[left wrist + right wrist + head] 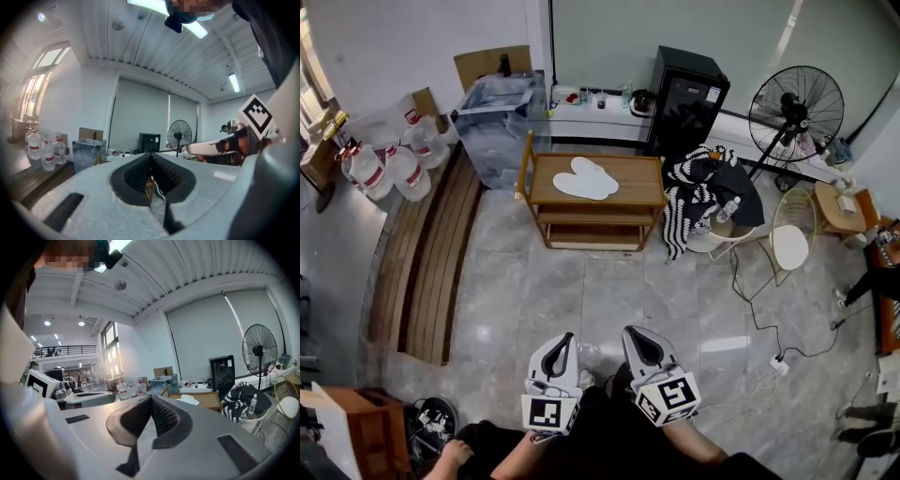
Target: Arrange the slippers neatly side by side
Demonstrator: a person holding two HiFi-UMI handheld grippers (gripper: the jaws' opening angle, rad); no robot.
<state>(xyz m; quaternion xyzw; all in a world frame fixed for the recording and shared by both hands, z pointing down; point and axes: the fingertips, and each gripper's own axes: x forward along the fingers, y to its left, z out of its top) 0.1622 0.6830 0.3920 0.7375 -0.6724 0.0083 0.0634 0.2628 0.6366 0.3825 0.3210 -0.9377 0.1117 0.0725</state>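
Two slippers (586, 180) sit on the table (642, 184), open floor (581, 286) before the pressed-together left gripper (569, 338) and right gripper (630, 334).

Ceiling lamps (234, 82) shine bright; fisheye edges curve and darken.

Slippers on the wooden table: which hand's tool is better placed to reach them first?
Left, narrowly. Both tools are shut, empty and similarly far from the slippers on the table; the left tool lines up slightly nearer than the right tool.
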